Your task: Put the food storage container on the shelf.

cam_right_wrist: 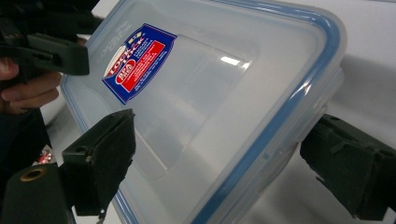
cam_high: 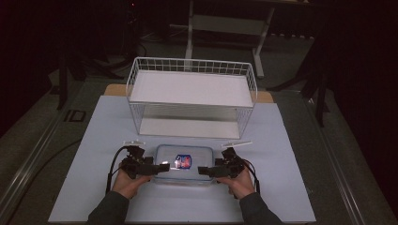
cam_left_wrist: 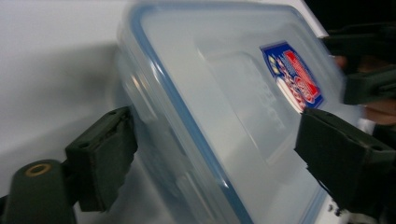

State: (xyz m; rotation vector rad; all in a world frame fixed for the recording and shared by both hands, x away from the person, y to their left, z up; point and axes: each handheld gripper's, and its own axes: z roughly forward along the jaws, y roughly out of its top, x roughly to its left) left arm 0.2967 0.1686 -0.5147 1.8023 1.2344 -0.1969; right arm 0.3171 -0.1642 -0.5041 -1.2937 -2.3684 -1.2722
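Note:
A clear plastic container (cam_high: 184,164) with a blue-rimmed lid and a red and blue label lies flat on the white table mat (cam_high: 94,140), between my hands. My left gripper (cam_high: 162,167) is at its left end and my right gripper (cam_high: 202,170) at its right end. In the left gripper view the container's short end (cam_left_wrist: 224,116) sits between the spread jaws of the left gripper (cam_left_wrist: 219,154), one above the lid and one beside the wall. The right gripper (cam_right_wrist: 224,158) straddles the other end (cam_right_wrist: 210,93) the same way, with a gap at its outer pad (cam_right_wrist: 345,172). Both are open.
A white wire rack (cam_high: 192,93) with two shelves stands just behind the container, its front open towards me. The mat's edges lie well to either side. Beyond the table the room is dark, with table legs at the back.

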